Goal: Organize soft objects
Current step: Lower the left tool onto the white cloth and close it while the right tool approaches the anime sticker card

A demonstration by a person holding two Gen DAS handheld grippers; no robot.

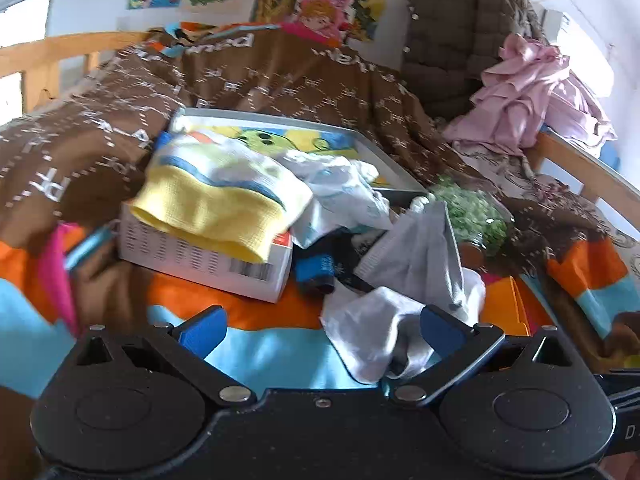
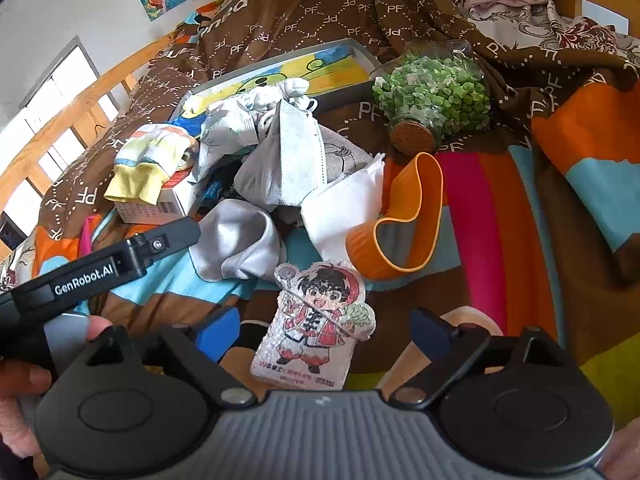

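Now nearing limp, light grey sock (image 1: 384, 332), left gripper (image 1: 320, 334) fingers spread wide, empty; pinching bunched middle; right gripper (image 2: 324, 336) likewise gaping, empty.

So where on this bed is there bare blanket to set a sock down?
Free: the striped blanket right of the orange cup, below the jar, and the blue patch before the left hand-held gripper. Crowded: the clothes pile from white box to tray.
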